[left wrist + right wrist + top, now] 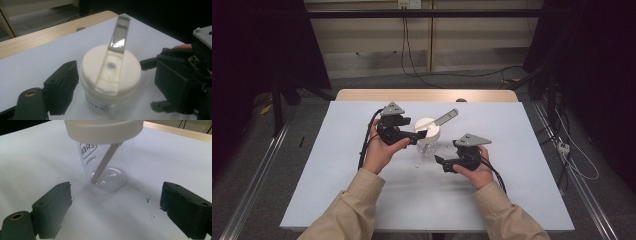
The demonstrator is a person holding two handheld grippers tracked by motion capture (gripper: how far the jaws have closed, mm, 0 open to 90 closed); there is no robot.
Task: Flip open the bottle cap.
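Note:
A clear plastic cup (428, 145) stands upright mid-table under a cream lid (428, 127). A grey flip tab (445, 118) juts up and to the right from the lid. My left gripper (417, 136) reaches in from the left at lid height. In the left gripper view its jaws stand on both sides of the lid (111, 72), open, with a gap at the right jaw. My right gripper (440, 161) sits low, just right of and in front of the cup, open. Its jaws flank bare table, with the cup (107, 162) just beyond them. A pale tube (103, 163) slants inside the cup.
The white table sheet (337, 165) spreads wide to both sides and toward me. A wooden strip (427, 95) runs along the far edge. Small dark specks (147, 200) mark the sheet by the cup. Cables lie on the floor behind and to the right.

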